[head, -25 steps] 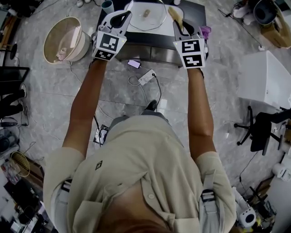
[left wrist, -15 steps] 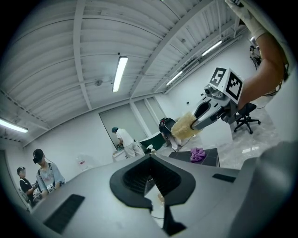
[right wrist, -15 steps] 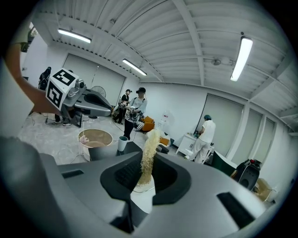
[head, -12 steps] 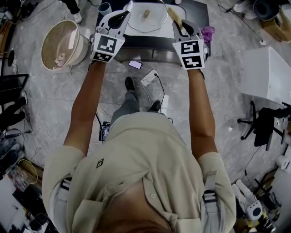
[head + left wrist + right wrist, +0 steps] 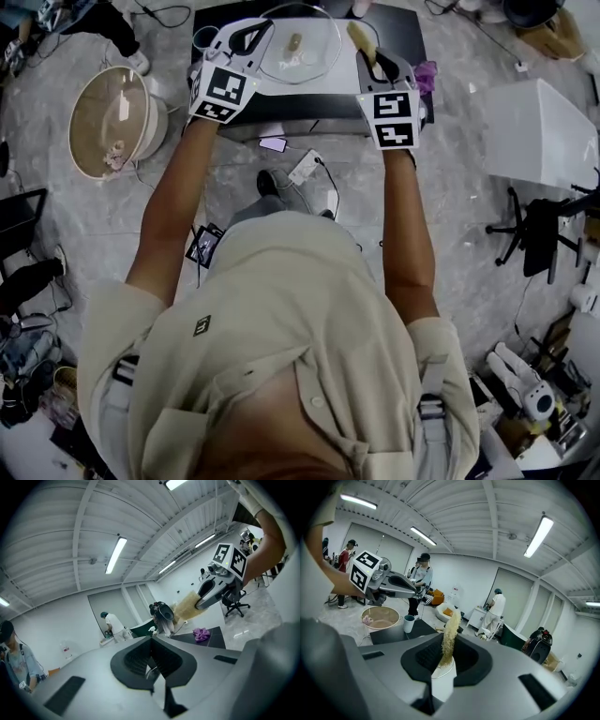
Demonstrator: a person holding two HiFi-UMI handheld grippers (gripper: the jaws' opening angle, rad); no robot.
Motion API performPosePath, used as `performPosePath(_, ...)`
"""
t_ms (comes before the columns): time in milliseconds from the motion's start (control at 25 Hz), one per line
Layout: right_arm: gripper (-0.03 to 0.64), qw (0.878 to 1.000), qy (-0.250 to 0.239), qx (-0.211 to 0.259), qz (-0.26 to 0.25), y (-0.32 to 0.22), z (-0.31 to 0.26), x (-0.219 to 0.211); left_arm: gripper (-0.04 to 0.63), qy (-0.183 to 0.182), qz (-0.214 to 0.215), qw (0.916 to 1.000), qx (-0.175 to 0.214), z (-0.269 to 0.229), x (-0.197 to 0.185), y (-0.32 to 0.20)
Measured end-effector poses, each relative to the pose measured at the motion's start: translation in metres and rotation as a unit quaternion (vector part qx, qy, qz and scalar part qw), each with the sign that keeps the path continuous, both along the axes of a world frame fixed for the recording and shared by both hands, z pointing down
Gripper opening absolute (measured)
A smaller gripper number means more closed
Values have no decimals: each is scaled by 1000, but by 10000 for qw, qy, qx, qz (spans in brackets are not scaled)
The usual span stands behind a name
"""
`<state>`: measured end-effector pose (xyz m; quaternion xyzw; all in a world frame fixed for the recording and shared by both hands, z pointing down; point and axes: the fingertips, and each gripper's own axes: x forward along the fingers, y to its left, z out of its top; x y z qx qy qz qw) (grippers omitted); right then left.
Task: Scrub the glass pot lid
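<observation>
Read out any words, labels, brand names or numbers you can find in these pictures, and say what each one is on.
No readable words, numbers or brands in any view.
Left gripper and right gripper: cubes carry black-and-white square patterns, no letters.
Shirt emblem: too small to read.
Glass pot lid, brush: no print shows.

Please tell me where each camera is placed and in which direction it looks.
Head view: on the person's head, facing steeply down at the glass pot lid on the black table; both arms, left tongs and right tongs show.
Left gripper view: rides the left tongs, facing up toward the ceiling; the right forearm shows.
Right gripper view: rides the right tongs, facing along the scrub brush; the left forearm shows.
Shared: each gripper view shows the other tongs; head view shows both.
</observation>
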<state>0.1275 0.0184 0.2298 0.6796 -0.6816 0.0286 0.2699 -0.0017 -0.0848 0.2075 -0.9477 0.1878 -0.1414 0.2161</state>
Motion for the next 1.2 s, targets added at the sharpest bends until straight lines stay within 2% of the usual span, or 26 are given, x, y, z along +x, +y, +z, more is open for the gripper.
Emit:
performPosePath(320, 52, 9997, 87, -76, 206, -27, -3, -6, 14, 71, 220, 9997, -107, 5, -3, -33)
performPosePath(640, 52, 9995, 112, -294, 59, -59, 15, -3, 14, 49, 115, 9994, -337, 27, -1, -59)
performPosePath(760, 54, 9991, 17, -419, -117, -82, 33, 5, 14, -51, -34, 9989, -461, 42, 2, -73)
performPosePath(960, 54, 9948, -163, -716, -706, -121, 69, 7, 14, -332, -428, 9964, -656, 77, -4, -88)
performPosePath(1200, 54, 9914, -48, -869, -977, -152, 97, 34, 14, -573, -633, 9947, -565, 94, 9, -108)
